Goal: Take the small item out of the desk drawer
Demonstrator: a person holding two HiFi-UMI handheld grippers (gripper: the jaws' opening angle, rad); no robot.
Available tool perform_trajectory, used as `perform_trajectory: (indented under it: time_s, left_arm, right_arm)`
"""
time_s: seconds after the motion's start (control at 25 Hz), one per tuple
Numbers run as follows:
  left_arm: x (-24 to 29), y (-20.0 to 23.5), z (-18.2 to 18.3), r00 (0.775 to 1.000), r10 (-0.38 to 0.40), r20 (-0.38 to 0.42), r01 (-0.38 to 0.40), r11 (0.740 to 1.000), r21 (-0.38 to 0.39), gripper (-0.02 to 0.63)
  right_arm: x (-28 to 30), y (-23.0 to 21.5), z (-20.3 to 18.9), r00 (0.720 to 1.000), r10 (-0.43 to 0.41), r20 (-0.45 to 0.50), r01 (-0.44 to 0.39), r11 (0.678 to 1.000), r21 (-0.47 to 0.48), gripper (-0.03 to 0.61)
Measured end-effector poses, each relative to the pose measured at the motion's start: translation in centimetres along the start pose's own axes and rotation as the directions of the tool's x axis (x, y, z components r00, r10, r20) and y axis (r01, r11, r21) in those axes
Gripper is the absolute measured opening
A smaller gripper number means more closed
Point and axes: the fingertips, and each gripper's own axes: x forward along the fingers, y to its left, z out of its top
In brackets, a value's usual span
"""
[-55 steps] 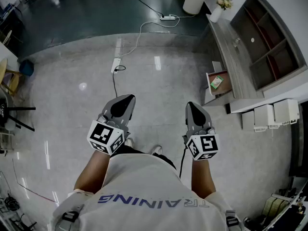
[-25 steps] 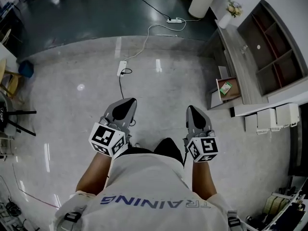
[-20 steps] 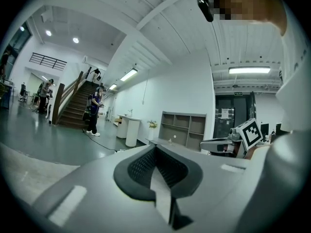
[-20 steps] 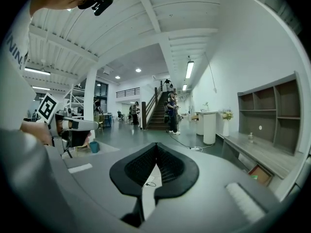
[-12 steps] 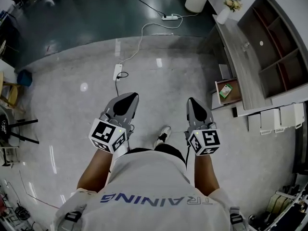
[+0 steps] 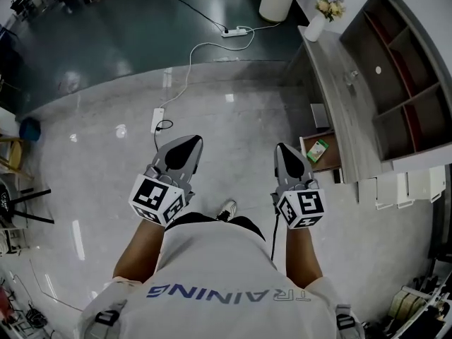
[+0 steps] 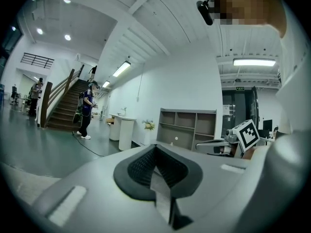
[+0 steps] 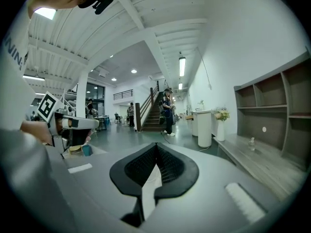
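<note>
Glossy pale-grey stone floor (image 6: 233,111) across most of the head view, streaked with lamp reflections, giving way to a darker teal band toward 12 o'clock. At 2 o'clock, a boxy grey shelf unit (image 6: 402,62) split into open square cubbies, standing on a long bench (image 6: 342,97) of grey wood-grain board. At 6 o'clock, a white cloth shirt (image 6: 226,281), bare forearms reaching forward to both tools.

Left gripper (image 6: 185,147) at 9 o'clock of centre and right gripper (image 6: 284,154) at 3 o'clock of it, side by side and apart. Each a smooth grey shell tapering to a point, with a black ribbed pad and, at the wrist end, a marker cube (image 6: 157,200) of black-and-white squares. Jaws of the left gripper (image 7: 155,148) pressed together at the tip, nothing between them. Jaws of the right gripper (image 8: 156,148) likewise closed and empty.

Shallow rectangular drawer (image 6: 328,159) pulled out of the bench front, at 3 o'clock of the right gripper, near it but apart. White vase (image 6: 315,21) with pale flowers on the far end of the bench, at 1 o'clock. Flat white power strip (image 6: 157,120) on the floor at 11 o'clock of the left gripper.

Small item (image 6: 318,150), a flat green-and-white packet, lying inside the open drawer, touched by neither gripper.
</note>
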Motion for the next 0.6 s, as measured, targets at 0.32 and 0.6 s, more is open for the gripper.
perform_trajectory:
  time_s: [0.32, 0.6]
  left_arm:
    - [9.4, -2.8, 0.6, 0.994, -0.103, -0.028, 0.103, 0.995, 0.007, -0.002]
    - [16.5, -4.4, 1.2, 0.969, -0.244, -0.038, 0.245, 0.969, 0.019, -0.002]
  right_arm:
    - [-0.1, -8.8, -0.1, 0.994, -0.107, -0.01, 0.108, 0.993, 0.052, 0.017]
    - [-0.3, -14.5, 0.5, 0.969, -0.245, 0.005, 0.244, 0.967, 0.072, 0.017]
